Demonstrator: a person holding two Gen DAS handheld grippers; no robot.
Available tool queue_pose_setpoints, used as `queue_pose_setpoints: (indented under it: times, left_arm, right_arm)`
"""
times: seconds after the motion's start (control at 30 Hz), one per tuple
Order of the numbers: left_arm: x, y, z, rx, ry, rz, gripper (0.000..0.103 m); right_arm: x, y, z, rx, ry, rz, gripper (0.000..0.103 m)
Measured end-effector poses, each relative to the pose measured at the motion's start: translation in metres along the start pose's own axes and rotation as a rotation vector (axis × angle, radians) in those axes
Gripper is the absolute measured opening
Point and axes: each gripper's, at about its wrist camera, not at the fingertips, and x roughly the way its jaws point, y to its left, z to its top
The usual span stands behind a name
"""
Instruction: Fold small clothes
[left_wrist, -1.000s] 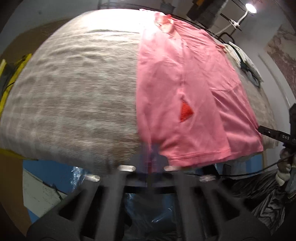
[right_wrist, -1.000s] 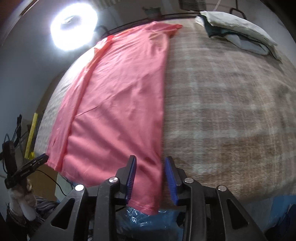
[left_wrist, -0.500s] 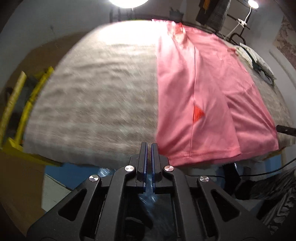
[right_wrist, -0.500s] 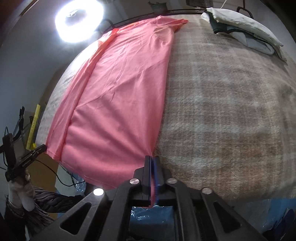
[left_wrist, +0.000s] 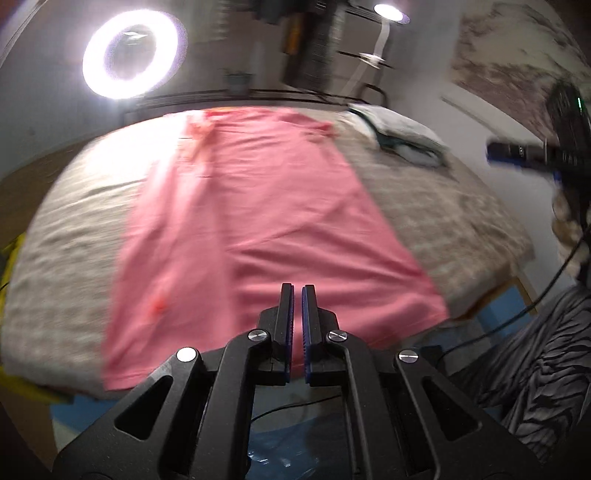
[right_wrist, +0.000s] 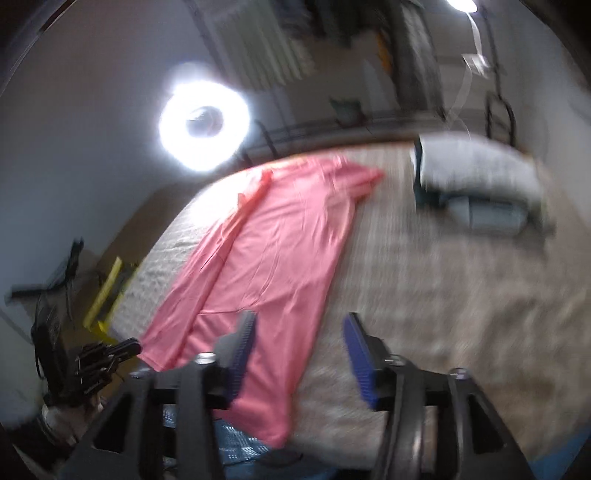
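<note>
- Left wrist view showed the left tool (left_wrist: 297, 291) nearest the lens, its blue-padded jaws closed together with nothing between them, poised above the near hem of the pink T-shirt (left_wrist: 266, 221).
- Right wrist view showed the right tool (right_wrist: 299, 325) with its jaws opening; no cloth sat between the pads, and the shirt's near right corner lay below and just left of the gap.
- The T-shirt (right_wrist: 266, 266) lay flat on the bed (left_wrist: 74, 229), which was covered by a beige plaid blanket; both side panels looked already folded inward, leaving a long narrow strip.
- The strip's long axis ran straight away from both tools, hem at the near edge of the bed and collar at the far end beneath the ring light (left_wrist: 129, 55).
- From the left tool the hem lay directly ahead and below, roughly centred. From the right tool the shirt lay to the left, with bare blanket straight ahead.
- I judged the next fold to be hem toward collar, along that axis, so each tool would need a hem corner. The left tool seemed nearer the hem's middle, the right nearer the right corner.
- A stack of folded clothes (right_wrist: 476, 184) sat well apart at the far right of the bed.
</note>
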Motion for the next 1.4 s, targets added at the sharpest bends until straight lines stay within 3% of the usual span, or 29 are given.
queue_pose_setpoints:
  times: [0.03, 0.13, 0.17, 0.23, 0.33, 0.5, 0.57, 0.63, 0.73, 0.9, 1.07, 1.27, 1.4]
  left_arm:
    - [0.007, -0.014, 0.0, 0.017, 0.012, -0.017, 0.001]
    - [0.033, -0.057, -0.003, 0.081, 0.068, -0.103, 0.004]
    - [0.04, -0.069, -0.004, 0.095, 0.084, -0.128, 0.011]
    - [0.052, -0.095, -0.009, 0.128, 0.112, -0.177, 0.046]
    - [0.07, -0.128, -0.016, 0.201, 0.151, -0.197, 0.048]
    - [0.089, -0.148, -0.022, 0.269, 0.162, -0.146, 0.048]
    - [0.09, -0.148, -0.02, 0.279, 0.156, -0.136, 0.044]
    - [0.094, -0.142, -0.016, 0.274, 0.15, -0.123, 0.014]
    - [0.097, -0.124, -0.01, 0.214, 0.153, -0.158, 0.001]
    - [0.084, -0.106, -0.002, 0.096, 0.141, -0.215, 0.0]
    - [0.068, -0.095, 0.008, 0.012, 0.113, -0.263, 0.0]
    - [0.068, -0.088, 0.01, -0.008, 0.125, -0.292, 0.0]
    - [0.075, -0.085, 0.008, -0.029, 0.142, -0.31, 0.0]
  right_arm:
    - [-0.005, -0.002, 0.002, -0.049, -0.015, -0.02, 0.077]
    - [-0.014, -0.018, 0.01, -0.137, -0.02, -0.107, 0.078]
    - [-0.014, -0.029, 0.016, -0.124, -0.004, -0.101, 0.077]
    - [-0.01, -0.052, 0.025, -0.068, 0.02, -0.069, 0.073]
    - [0.005, -0.085, 0.042, 0.032, 0.022, -0.002, 0.071]
    - [0.046, -0.111, 0.062, 0.122, 0.04, 0.097, 0.067]
    - [0.067, -0.113, 0.069, 0.128, 0.056, 0.138, 0.067]
    - [0.085, -0.112, 0.076, 0.138, 0.065, 0.162, 0.067]
    - [0.117, -0.114, 0.089, 0.173, 0.081, 0.201, 0.067]
    - [0.174, -0.112, 0.117, 0.223, 0.107, 0.2, 0.067]
    - [0.23, -0.129, 0.143, 0.371, 0.105, 0.149, 0.067]
    - [0.282, -0.167, 0.154, 0.568, 0.064, 0.118, 0.067]
    - [0.297, -0.176, 0.165, 0.581, 0.009, 0.113, 0.068]
